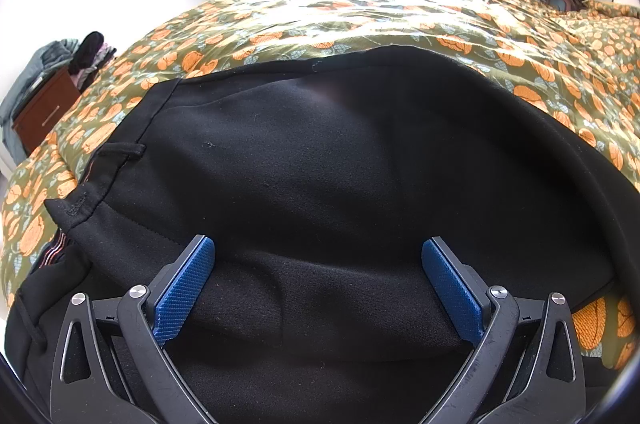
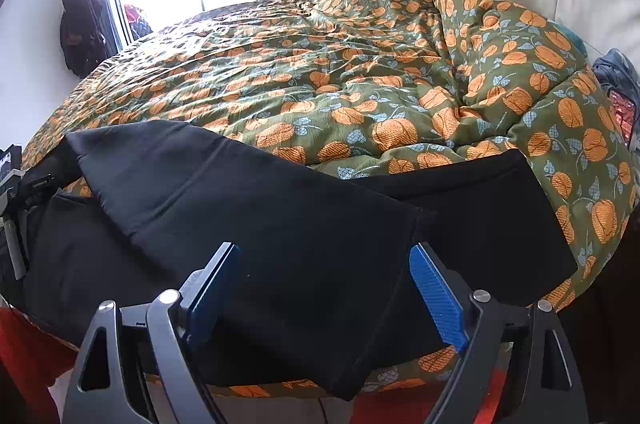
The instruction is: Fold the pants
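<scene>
My left gripper (image 1: 318, 248) stands wide open, its ribbed blue pads (image 1: 182, 288) clear of the cloth; my right gripper (image 2: 324, 256) is spread just as wide and holds nothing. Under both lie the black pants (image 2: 280, 224), soft matte fabric, one leg folded over, on the quilt (image 2: 360, 84), puffy green with orange fruit print.

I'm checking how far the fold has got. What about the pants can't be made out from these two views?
- Left wrist view: the black pants run off the bottom edge behind the open left gripper; the window glare washes out the far floral quilt.
- Right wrist view: the pants hang over the bed edge behind the open right gripper; black on black hides how many layers lie stacked.
</scene>
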`<state>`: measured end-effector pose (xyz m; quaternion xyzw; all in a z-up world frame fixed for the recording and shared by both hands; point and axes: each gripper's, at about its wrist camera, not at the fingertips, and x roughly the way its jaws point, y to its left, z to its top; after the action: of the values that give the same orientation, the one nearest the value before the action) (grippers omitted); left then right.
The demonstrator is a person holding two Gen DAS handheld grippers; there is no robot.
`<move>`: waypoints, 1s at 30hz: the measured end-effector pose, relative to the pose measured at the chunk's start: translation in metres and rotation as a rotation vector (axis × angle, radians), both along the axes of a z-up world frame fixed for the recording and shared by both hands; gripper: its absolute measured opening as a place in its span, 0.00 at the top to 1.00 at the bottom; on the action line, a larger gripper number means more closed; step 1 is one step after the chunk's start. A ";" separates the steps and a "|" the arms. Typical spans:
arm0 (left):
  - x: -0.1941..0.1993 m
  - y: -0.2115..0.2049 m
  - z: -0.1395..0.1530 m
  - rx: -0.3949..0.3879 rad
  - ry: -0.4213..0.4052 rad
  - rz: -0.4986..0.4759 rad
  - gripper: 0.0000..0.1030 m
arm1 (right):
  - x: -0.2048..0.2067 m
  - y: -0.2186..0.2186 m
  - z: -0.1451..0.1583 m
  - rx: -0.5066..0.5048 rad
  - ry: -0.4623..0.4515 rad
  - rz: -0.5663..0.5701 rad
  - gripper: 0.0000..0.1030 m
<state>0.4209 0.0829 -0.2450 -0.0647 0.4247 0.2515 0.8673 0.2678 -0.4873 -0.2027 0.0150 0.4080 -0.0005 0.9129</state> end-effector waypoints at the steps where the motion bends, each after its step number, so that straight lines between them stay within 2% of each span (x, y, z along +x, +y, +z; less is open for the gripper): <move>1: 0.000 0.000 0.000 0.000 0.000 0.000 0.00 | 0.001 0.000 -0.001 0.002 0.004 -0.001 0.16; 12: 0.000 0.000 0.000 0.000 0.000 0.000 0.01 | 0.003 -0.003 0.002 0.038 -0.010 -0.003 0.16; 24: 0.000 0.000 0.000 0.000 0.000 0.000 0.00 | 0.001 -0.020 0.005 0.130 -0.037 -0.075 0.16; 30: 0.000 0.001 0.000 0.000 0.000 0.000 0.00 | 0.000 -0.020 0.007 0.133 -0.046 -0.068 0.16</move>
<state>0.4207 0.0835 -0.2450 -0.0648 0.4248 0.2515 0.8672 0.2680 -0.5072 -0.1955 0.0893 0.3851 -0.0039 0.9185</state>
